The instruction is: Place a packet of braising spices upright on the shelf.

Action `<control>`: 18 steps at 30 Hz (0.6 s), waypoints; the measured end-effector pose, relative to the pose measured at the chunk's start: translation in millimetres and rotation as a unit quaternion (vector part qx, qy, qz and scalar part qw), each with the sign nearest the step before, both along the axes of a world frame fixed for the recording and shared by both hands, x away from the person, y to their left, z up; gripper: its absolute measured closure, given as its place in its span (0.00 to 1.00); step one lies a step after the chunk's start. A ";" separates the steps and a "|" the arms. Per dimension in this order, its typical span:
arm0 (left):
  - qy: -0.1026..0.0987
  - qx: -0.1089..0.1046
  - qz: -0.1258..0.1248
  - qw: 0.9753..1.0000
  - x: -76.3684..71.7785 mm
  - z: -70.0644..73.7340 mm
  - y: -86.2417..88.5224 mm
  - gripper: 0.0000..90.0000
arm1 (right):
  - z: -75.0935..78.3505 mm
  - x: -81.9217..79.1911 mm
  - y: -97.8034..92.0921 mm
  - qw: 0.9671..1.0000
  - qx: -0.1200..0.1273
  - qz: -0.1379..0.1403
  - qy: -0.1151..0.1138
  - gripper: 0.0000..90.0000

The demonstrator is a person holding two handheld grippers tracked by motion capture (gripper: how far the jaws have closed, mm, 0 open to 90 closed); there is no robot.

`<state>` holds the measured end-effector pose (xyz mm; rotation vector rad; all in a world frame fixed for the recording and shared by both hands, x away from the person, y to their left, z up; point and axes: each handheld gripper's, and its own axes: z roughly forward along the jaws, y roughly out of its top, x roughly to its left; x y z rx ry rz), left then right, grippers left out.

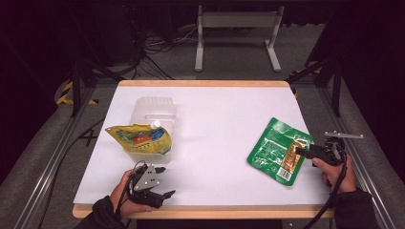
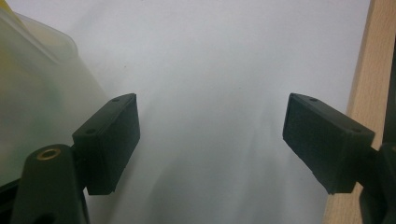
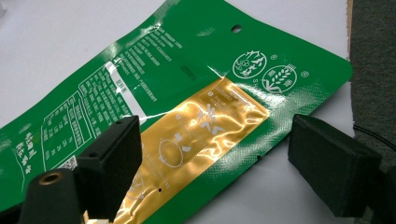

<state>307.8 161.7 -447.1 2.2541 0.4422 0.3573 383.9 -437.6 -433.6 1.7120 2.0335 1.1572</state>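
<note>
While I hold both grippers low at the near side of the table [image 1: 210, 109], here is what I read off the views.

Right gripper [image 1: 302, 151]: jaws spread wide; in the right gripper view [image 3: 212, 163] one jaw hangs over the pouch's gold panel, the other over bare white beyond the pouch's edge. I can't tell whether either jaw touches.

Green pouch [image 1: 279, 150]: lying flat at the table's right side, tilted, one corner near the right edge (in the right gripper view [image 3: 196, 84] that corner sits just at the table's rim, grey floor beyond).

Left gripper [image 1: 157, 183]: jaws apart, holding nothing, near the front-left corner; in the left gripper view [image 2: 212, 140] plain white surface lies between the jaws.

Clear plastic container [image 1: 152, 121]: left half of the table, just beyond my left gripper (its cloudy wall [image 2: 37, 88] sits beside one jaw in the left gripper view).

Yellow pouch [image 1: 141, 138]: resting on top of the container, white cap up.

Wooden edge [image 2: 373, 70]: close beside the other left jaw.

Open room: a wide white stretch between container and green pouch.
</note>
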 end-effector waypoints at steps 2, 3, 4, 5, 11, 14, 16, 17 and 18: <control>-0.001 0.001 -0.002 1.000 0.1 0.1 0.0 0.21 | -1.2 0.8 -0.4 1.000 0.017 -0.002 0.000 0.17; 0.001 0.002 -0.003 1.000 -0.3 0.0 -0.5 0.21 | -1.7 1.0 -0.9 1.000 0.026 -0.004 0.000 0.16; 0.000 0.003 -0.005 1.000 -0.3 -0.1 -0.7 0.21 | -2.3 1.1 -1.7 0.999 0.038 -0.005 -0.001 0.16; 0.000 0.003 -0.006 1.000 -0.4 -0.2 -0.9 0.21 | -2.7 1.2 -2.6 0.999 0.053 -0.003 0.000 0.16; 0.003 0.001 -0.004 1.000 0.3 -0.2 -2.4 0.21 | -2.7 1.2 1.2 0.996 0.091 0.012 0.018 0.16; 0.004 -0.001 -0.007 1.000 1.3 0.9 -7.3 0.21 | -2.6 1.2 2.6 0.995 0.096 0.009 0.022 0.16; 0.008 -0.006 -0.009 1.000 2.2 1.6 -11.7 0.22 | -3.3 1.1 2.1 0.994 0.110 0.008 0.026 0.16; 0.011 -0.009 -0.011 1.000 3.6 2.1 -15.9 0.22 | -3.3 1.0 2.2 0.993 0.115 0.007 0.028 0.16; 0.012 -0.009 -0.015 1.000 4.5 2.4 -20.0 0.22 | -3.7 1.0 2.7 0.991 0.130 0.013 0.033 0.19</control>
